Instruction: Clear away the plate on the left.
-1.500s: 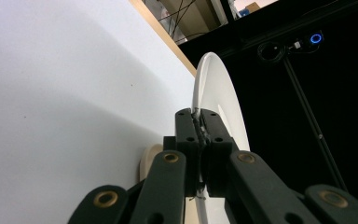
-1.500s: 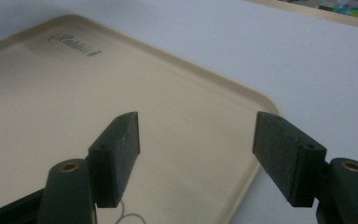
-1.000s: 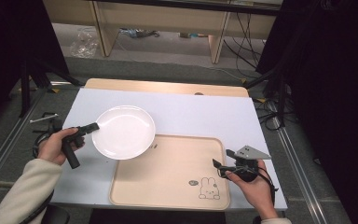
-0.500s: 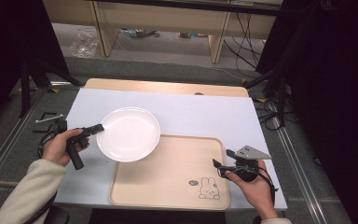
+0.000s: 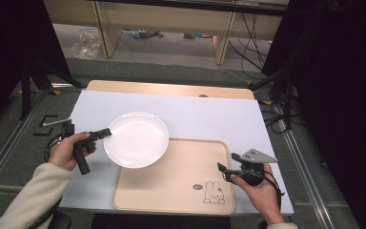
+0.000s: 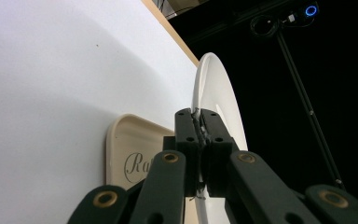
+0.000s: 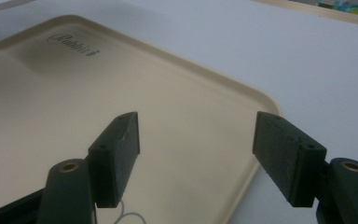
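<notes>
A white round plate (image 5: 136, 139) hangs over the white tabletop, its near right part over the far left corner of the beige tray (image 5: 181, 181). My left gripper (image 5: 106, 133) is shut on the plate's left rim. In the left gripper view the jaws (image 6: 200, 119) pinch the rim of the plate (image 6: 214, 88), with the tray (image 6: 121, 149) below. My right gripper (image 5: 221, 171) stands open at the tray's right edge with nothing between its fingers. In the right gripper view the open gripper (image 7: 196, 140) spans the tray's corner (image 7: 74, 93).
A white sheet (image 5: 209, 114) covers the wooden table. The tray carries a rabbit drawing (image 5: 213, 193) near its front right corner. Cables and shelving legs lie on the floor beyond the table's far edge.
My left gripper has carried the plate to the right and a little nearer, so it now overlaps the tray's corner. The right hand has stayed still.
</notes>
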Tool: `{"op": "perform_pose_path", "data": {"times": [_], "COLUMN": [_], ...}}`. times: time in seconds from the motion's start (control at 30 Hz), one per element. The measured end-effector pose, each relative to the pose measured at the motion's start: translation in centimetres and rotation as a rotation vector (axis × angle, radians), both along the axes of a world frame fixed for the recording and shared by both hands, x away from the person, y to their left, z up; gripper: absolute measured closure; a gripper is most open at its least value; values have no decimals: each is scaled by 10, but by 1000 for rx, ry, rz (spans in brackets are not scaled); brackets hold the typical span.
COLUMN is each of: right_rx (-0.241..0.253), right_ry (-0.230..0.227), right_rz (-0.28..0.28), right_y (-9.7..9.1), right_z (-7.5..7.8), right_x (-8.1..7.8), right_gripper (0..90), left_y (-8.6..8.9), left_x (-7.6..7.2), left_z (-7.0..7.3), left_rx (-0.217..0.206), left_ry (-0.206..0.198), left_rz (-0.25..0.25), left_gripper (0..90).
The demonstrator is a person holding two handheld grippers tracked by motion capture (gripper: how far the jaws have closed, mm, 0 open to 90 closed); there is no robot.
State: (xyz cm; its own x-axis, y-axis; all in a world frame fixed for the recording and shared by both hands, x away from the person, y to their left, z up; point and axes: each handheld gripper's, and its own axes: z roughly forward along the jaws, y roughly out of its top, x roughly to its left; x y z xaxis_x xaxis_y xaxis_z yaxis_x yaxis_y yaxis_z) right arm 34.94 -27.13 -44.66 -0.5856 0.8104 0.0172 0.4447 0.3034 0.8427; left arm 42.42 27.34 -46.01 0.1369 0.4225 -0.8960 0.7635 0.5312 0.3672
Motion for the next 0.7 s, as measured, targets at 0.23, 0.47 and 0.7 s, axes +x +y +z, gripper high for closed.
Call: {"op": "perform_pose_path", "data": {"times": [0.23,0.47,0.7], "right_rx": [-16,-1,2], "right_ry": [8,3,7], "right_rz": [1,1,-1], "right_y": [-1,0,0], "right_z": [1,0,0], "right_x": [0,0,0], "right_gripper": [325,325,325], "left_y": [-7,-13,-18], "left_x": [0,0,0], "left_z": [0,1,1], "left_rx": [-4,-8,-9], "left_ry": [1,-1,-4], "left_rz": [-18,-34,-46], "left_gripper": [867,867,866]}}
